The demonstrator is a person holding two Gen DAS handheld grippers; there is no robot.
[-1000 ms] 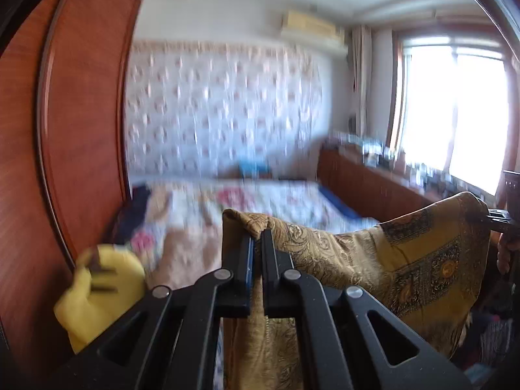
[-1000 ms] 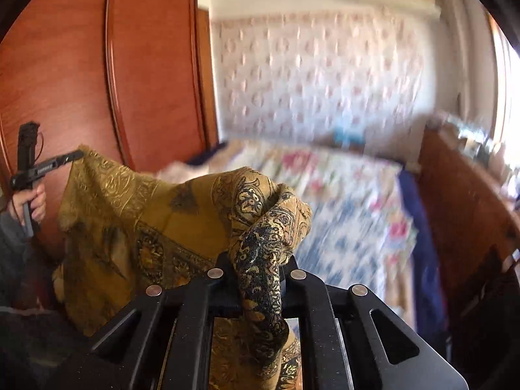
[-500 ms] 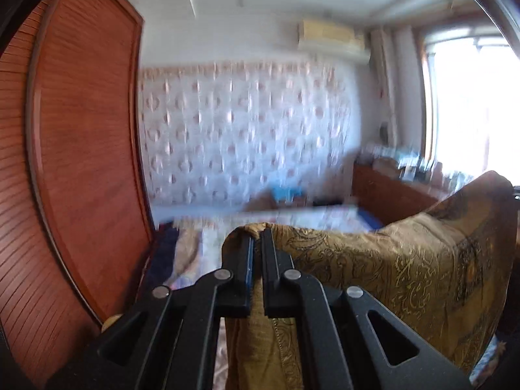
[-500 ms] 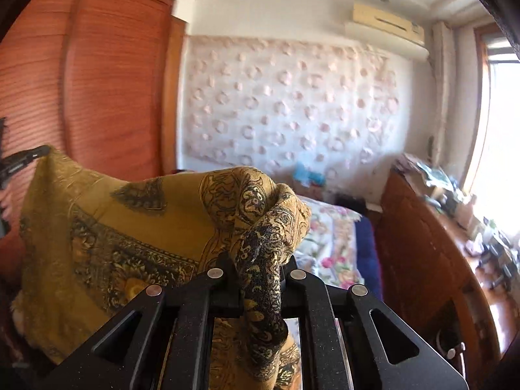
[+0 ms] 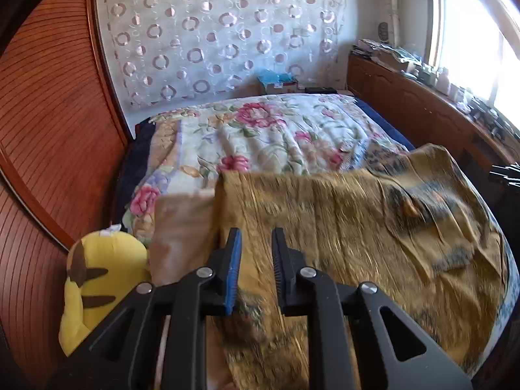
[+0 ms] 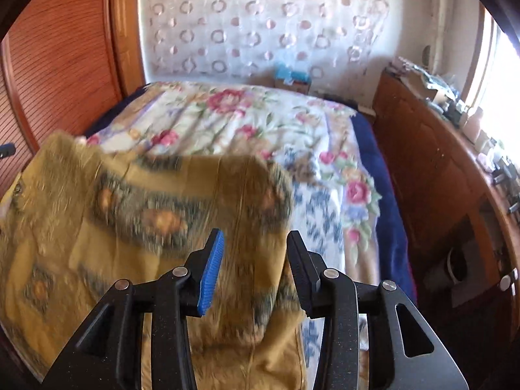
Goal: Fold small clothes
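Now that both corners are let go, left wrist view: left claw released, w/ mustard paisley cloth spread on the floral bed beside a yellow plush. Right wrist view: right claw released too, cloth flat below. Laid out, prob ready for 1st fold.

Left gripper parted, fingers spread with a narrow gap, nothing clamped between. Right gripper spread wider, blue pad on its left finger, nothing clamped.
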